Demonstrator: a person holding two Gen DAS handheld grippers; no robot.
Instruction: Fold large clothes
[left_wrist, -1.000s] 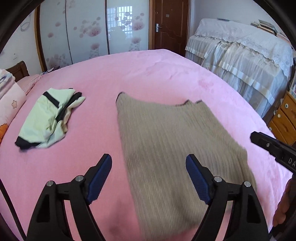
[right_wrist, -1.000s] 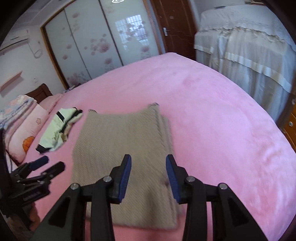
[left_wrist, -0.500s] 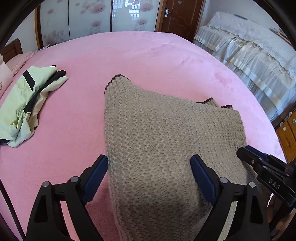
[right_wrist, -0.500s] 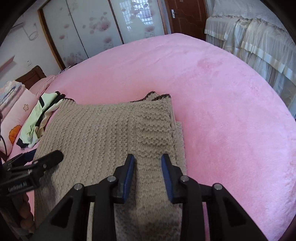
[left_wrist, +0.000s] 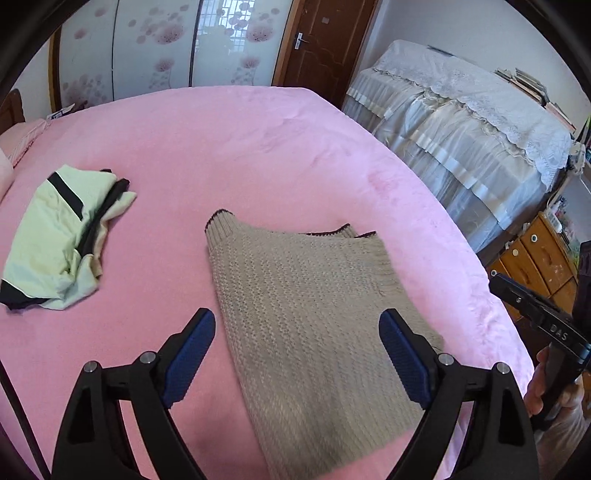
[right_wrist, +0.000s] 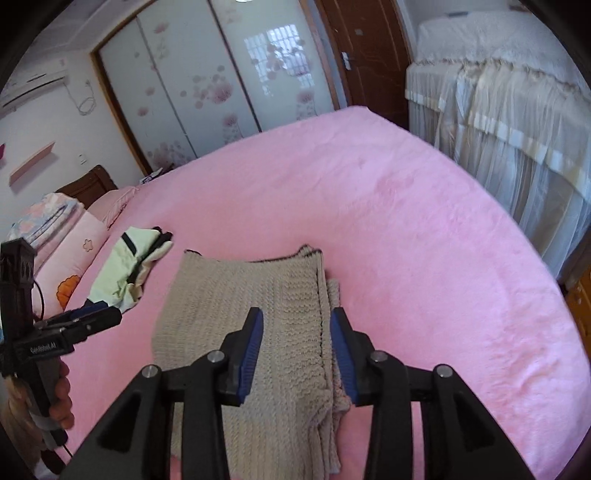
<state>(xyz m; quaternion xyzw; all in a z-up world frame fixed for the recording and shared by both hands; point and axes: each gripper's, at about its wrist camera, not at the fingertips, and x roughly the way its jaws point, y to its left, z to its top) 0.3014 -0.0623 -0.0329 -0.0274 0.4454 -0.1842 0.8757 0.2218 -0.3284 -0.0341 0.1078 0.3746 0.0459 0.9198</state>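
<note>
A beige knit sweater (left_wrist: 314, 314) lies folded lengthwise on the pink bed (left_wrist: 258, 147), its dark-trimmed hem at the far end. My left gripper (left_wrist: 297, 321) hovers above its near half, open wide with nothing between the blue pads. In the right wrist view my right gripper (right_wrist: 297, 317) hangs over the sweater's (right_wrist: 229, 295) layered right edge. Its jaws are opening, and the pads are clear of the fabric. The left gripper (right_wrist: 96, 314) shows at the left, held by a hand.
A crumpled pale green garment with black trim (left_wrist: 62, 236) lies left of the sweater. Pillows (right_wrist: 70, 251) sit at the bed's head. A lace-covered piece of furniture (left_wrist: 461, 122) and wooden drawers (left_wrist: 535, 266) stand past the bed's right edge.
Both grippers dipped close to the sweater half a second ago and have since lifted back. The right jaws narrowed, then widened. The sweater lies in much the same place.
</note>
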